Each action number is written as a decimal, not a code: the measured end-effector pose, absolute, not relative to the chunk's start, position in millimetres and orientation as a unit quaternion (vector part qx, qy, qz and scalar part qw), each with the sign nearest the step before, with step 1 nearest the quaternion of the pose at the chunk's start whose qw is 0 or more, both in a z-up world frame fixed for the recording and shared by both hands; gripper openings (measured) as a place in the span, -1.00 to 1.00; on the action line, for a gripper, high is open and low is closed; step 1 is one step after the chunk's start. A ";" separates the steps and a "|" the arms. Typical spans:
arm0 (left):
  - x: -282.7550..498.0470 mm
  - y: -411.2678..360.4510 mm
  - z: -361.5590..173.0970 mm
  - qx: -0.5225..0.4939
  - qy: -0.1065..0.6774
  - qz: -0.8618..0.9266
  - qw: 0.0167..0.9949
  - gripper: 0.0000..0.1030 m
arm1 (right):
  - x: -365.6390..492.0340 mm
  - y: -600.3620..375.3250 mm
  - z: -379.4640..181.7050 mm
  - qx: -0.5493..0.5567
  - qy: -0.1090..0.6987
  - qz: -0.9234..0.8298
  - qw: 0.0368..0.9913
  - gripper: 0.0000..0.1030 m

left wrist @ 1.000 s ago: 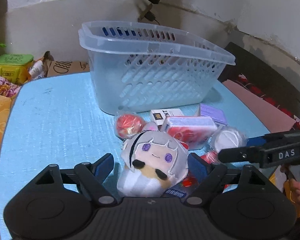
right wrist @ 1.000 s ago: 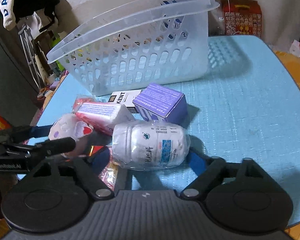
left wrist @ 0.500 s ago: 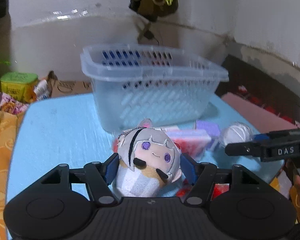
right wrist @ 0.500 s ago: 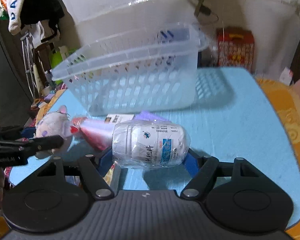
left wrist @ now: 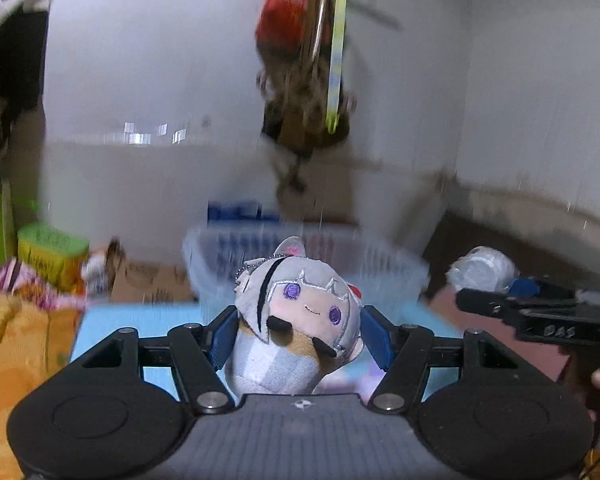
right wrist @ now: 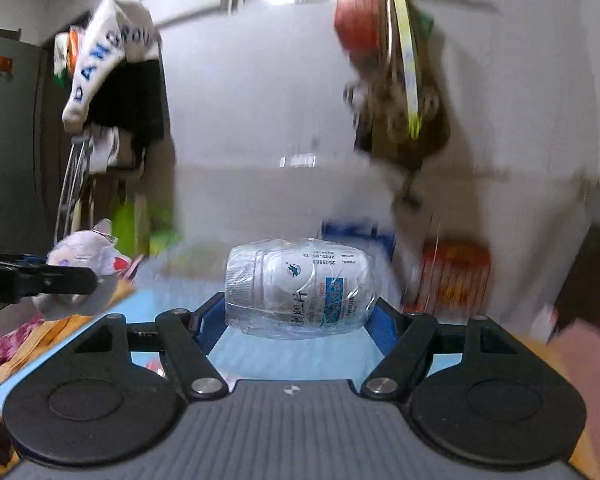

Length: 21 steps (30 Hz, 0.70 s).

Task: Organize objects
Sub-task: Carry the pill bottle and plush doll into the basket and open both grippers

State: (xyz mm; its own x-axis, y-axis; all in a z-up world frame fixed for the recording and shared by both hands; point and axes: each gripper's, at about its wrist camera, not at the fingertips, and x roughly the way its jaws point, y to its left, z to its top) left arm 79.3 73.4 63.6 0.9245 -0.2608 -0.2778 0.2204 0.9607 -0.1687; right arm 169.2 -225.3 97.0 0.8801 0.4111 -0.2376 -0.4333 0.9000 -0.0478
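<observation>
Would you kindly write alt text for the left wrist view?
The left hand-held gripper holds a grey-haired plush doll raised above the blue table, with a blurred clear basket behind. At right, the right hand-held gripper carries a wrapped white bottle.

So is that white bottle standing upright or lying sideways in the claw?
Sideways. The white bottle lies horizontal in the right gripper, cap pointing left, its label text turned, held above the blue table.

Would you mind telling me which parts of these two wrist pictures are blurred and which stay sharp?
Left wrist view: the plush doll in the left gripper is sharp, while the basket and wall behind smear. Right wrist view: the wrapped bottle in the right gripper is crisp; the background streaks, with window glare above.
</observation>
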 end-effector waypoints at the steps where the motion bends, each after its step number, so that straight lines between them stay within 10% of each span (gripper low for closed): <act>1: 80.8 71.4 70.4 -0.066 0.138 -0.121 0.981 0.33 | 174.9 -220.8 102.8 -0.049 0.104 0.217 0.969 0.45; 21: 267.7 22.8 71.7 -0.028 0.208 -0.031 0.977 0.40 | 309.8 -172.8 98.7 -0.063 0.196 0.211 0.956 0.61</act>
State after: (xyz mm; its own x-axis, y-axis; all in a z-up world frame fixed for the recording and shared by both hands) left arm 267.7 22.8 71.7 0.9112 -0.0718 -0.4057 0.0486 0.9966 -0.0672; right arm 309.8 -172.8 98.7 0.8343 0.3776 -0.4016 -0.4274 0.9033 -0.0385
